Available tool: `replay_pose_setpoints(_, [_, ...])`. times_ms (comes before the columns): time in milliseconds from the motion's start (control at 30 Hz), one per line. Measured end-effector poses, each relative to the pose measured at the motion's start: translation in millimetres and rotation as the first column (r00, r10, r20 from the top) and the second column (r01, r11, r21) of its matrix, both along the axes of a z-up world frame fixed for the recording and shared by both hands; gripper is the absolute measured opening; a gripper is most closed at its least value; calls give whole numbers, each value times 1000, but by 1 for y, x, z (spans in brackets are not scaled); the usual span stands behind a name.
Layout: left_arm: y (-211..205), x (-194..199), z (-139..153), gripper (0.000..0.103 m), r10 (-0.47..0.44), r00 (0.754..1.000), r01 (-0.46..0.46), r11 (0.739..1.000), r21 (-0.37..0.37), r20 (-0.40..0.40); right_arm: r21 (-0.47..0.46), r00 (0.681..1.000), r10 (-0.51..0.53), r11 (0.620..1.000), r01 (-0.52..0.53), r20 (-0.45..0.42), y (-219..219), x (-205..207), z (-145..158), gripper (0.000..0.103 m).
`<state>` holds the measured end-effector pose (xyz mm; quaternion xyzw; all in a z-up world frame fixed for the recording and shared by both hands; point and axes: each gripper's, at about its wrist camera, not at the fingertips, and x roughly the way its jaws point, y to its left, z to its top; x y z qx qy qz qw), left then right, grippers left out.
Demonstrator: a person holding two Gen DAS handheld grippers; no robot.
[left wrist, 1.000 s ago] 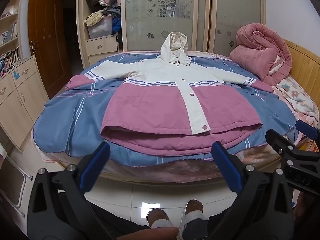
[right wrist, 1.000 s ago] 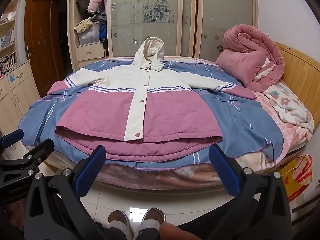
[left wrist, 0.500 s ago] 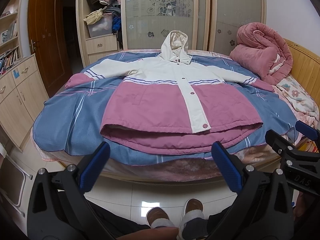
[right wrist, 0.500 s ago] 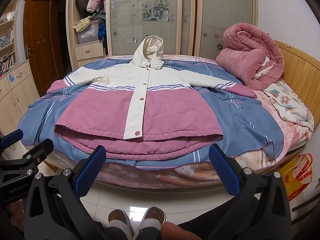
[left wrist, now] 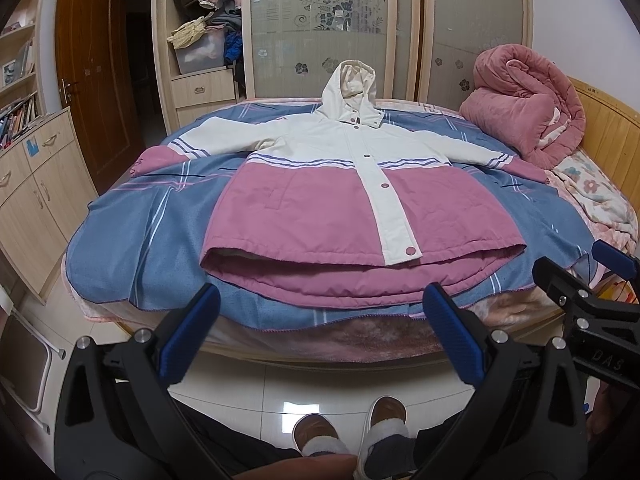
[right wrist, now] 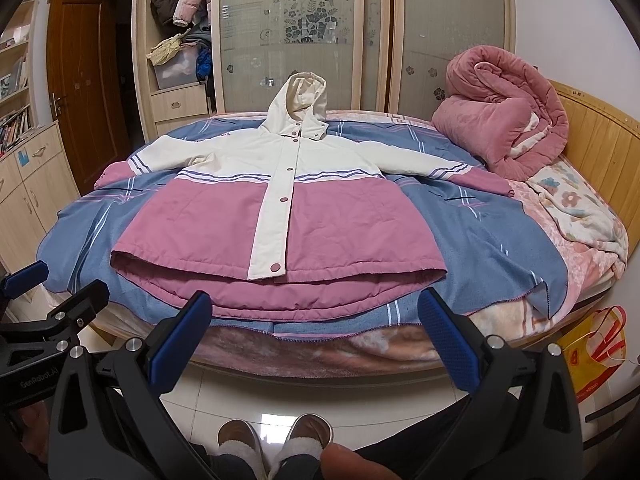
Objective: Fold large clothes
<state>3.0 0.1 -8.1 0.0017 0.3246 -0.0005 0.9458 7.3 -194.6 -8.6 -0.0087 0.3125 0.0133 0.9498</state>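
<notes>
A hooded jacket, white on top and pink below, lies flat and front up on a blue striped blanket on the bed, sleeves spread to both sides, hood pointing away. It also shows in the right wrist view. My left gripper is open and empty, held in the air in front of the bed's near edge, short of the jacket's hem. My right gripper is open and empty at the same distance. Each gripper shows at the edge of the other's view.
A rolled pink quilt lies at the bed's far right by the wooden headboard. A wardrobe stands behind the bed, wooden cabinets at left. The person's slippered feet stand on tiled floor. An orange bag lies right.
Both grippers have moved a little closer to the bed; the jacket looks slightly larger. Nothing was grasped and the jaws stayed open.
</notes>
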Motion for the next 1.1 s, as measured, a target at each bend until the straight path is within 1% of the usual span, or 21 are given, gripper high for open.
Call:
replay_pose_setpoints(933, [-1,-1,-1,101,1,1000,-1,1000,6,-5,2,1000,3,1000,-3,5,0,-2,-1,102])
replay_pose_setpoints(1100, [0,6,-9,101,11,1000,-11,1000,-3,-19,-1,1000,-10,1000,10,-9,0,3,-8,102])
